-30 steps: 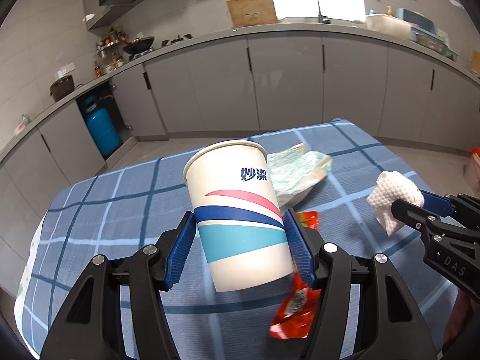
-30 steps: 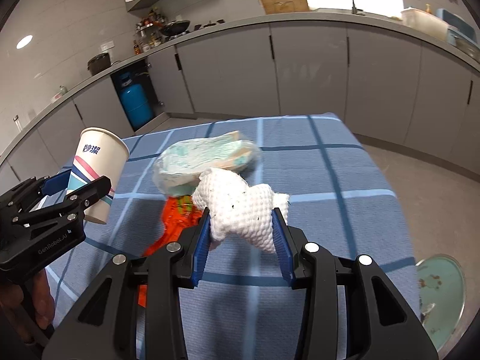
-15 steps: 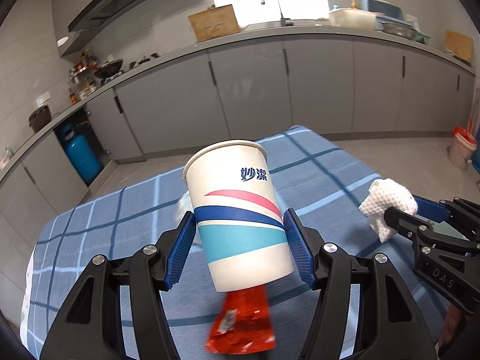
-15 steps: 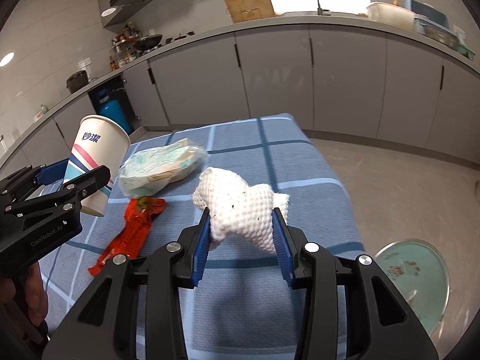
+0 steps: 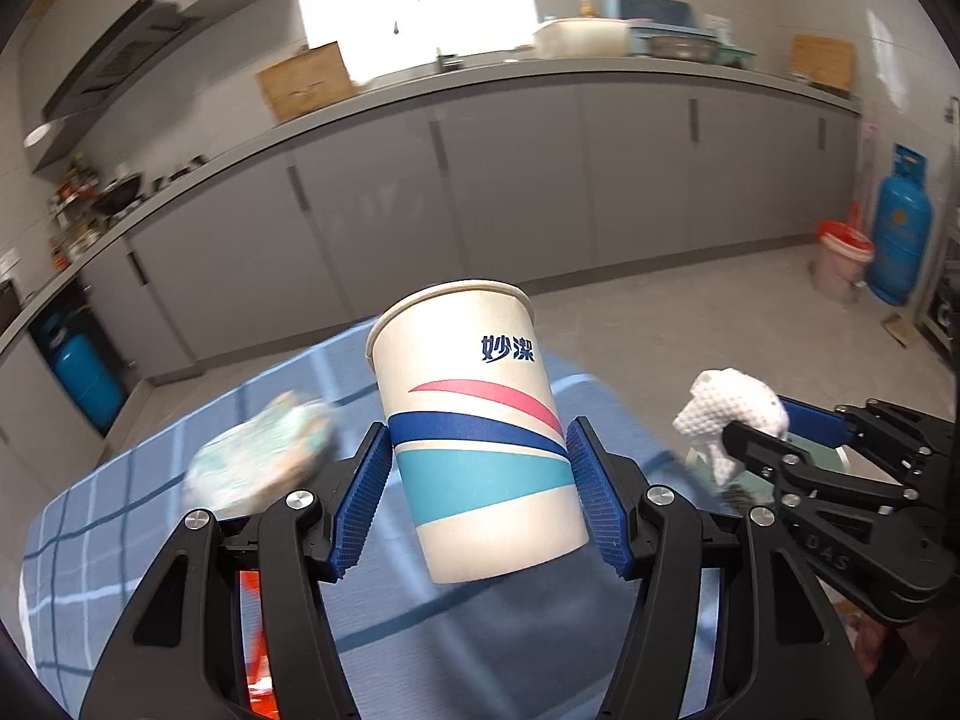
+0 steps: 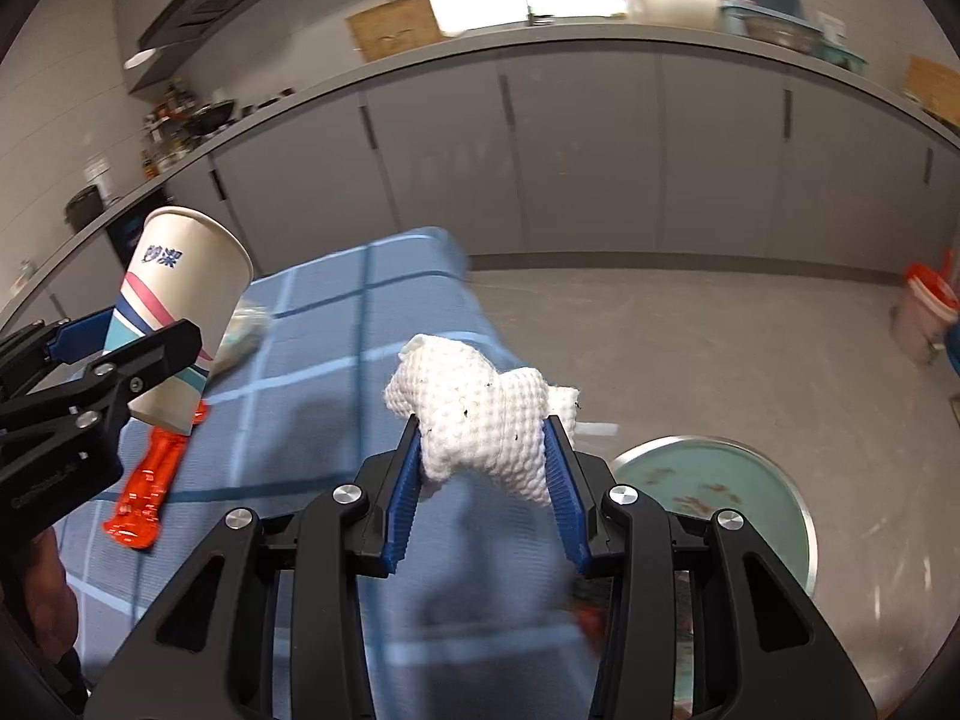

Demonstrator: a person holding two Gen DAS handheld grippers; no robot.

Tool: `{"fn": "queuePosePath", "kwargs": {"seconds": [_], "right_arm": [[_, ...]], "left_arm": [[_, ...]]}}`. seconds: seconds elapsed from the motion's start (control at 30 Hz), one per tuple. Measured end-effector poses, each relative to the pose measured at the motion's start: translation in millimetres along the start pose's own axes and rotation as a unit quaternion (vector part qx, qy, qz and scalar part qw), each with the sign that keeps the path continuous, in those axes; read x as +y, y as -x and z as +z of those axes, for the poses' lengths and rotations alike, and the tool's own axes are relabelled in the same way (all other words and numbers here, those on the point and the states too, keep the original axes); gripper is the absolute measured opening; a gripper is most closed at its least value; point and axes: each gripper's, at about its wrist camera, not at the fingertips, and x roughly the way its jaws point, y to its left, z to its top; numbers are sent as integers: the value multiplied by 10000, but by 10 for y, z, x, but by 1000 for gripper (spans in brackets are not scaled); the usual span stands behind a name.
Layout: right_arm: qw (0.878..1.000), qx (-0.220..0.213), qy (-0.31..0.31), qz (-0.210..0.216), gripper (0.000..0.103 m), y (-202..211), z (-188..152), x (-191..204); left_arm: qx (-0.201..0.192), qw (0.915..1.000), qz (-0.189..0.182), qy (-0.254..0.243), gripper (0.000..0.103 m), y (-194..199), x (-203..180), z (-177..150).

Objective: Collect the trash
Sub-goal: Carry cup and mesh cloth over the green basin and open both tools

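Note:
My left gripper (image 5: 480, 480) is shut on a paper cup (image 5: 474, 432) with pink, navy and teal stripes, held upright above the blue checked tablecloth (image 5: 120, 510). From the right wrist view the same cup (image 6: 180, 312) and left gripper (image 6: 114, 354) show at the far left. My right gripper (image 6: 486, 462) is shut on a crumpled white paper towel (image 6: 480, 414), also visible at the right of the left wrist view (image 5: 732, 414). A red wrapper (image 6: 150, 492) and a pale plastic packet (image 5: 264, 462) lie on the table.
A round teal bin opening with a metal rim (image 6: 798, 504) stands on the floor right of the table. Grey kitchen cabinets (image 6: 570, 150) run behind. A blue gas cylinder (image 5: 900, 228) and a red-rimmed bucket (image 5: 840, 258) sit in the far right corner.
Both grippers have swung right together, still gripping the cup and the towel. The table has slid left in both views, and the teal bin has come closer under the right gripper.

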Motion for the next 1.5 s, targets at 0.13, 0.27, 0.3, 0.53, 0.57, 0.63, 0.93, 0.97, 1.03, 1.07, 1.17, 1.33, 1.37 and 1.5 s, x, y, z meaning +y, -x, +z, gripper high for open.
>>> {"fn": "queuePosePath", "kwargs": {"seconds": [0.13, 0.27, 0.3, 0.53, 0.57, 0.63, 0.93, 0.97, 1.03, 1.07, 1.17, 1.33, 1.37, 1.5], "right_arm": [[9993, 51, -245, -266, 41, 23, -83, -355], [9980, 90, -416, -475, 41, 45, -152, -646], [9976, 95, -451, -511, 41, 44, -167, -698], [9941, 202, -761, -746, 43, -13, -341, -1132], [9937, 228, -793, -760, 43, -26, -371, -1178], [9929, 266, -843, -792, 44, -49, -421, -1241], [9895, 461, -1134, -769, 61, -230, -631, -1541], [9890, 469, -1158, -786, 69, -243, -649, -1563], [9880, 491, -1215, -823, 70, -269, -683, -1601], [9875, 509, -1237, -835, 71, -277, -696, -1617], [9862, 463, -1315, -890, 79, -257, -712, -1659], [9851, 362, -1375, -964, 86, -190, -718, -1687], [9848, 345, -1394, -977, 87, -173, -723, -1686], [9844, 317, -1432, -976, 89, -126, -752, -1645]], "left_arm": [[10, 9992, -325, -215, 60, -70, -386, 30], [58, 9977, -603, -299, 60, -150, -656, 38], [69, 9974, -641, -309, 60, -171, -709, 50], [131, 9932, -1030, -527, 61, -321, -1164, 11], [141, 9926, -1066, -566, 61, -342, -1207, 8], [169, 9912, -1129, -671, 61, -383, -1326, -24], [514, 9835, -1452, -945, 64, -598, -1656, -175], [534, 9831, -1456, -978, 70, -610, -1680, -184], [515, 9827, -1442, -1037, 77, -614, -1703, -213], [521, 9824, -1443, -1063, 77, -617, -1705, -220], [517, 9838, -1371, -1036, 86, -618, -1681, -206], [441, 9897, -1036, -888, 90, -583, -1431, -154], [434, 9908, -955, -860, 90, -569, -1380, -143], [431, 9949, -619, -666, 90, -534, -1129, -104]]}}
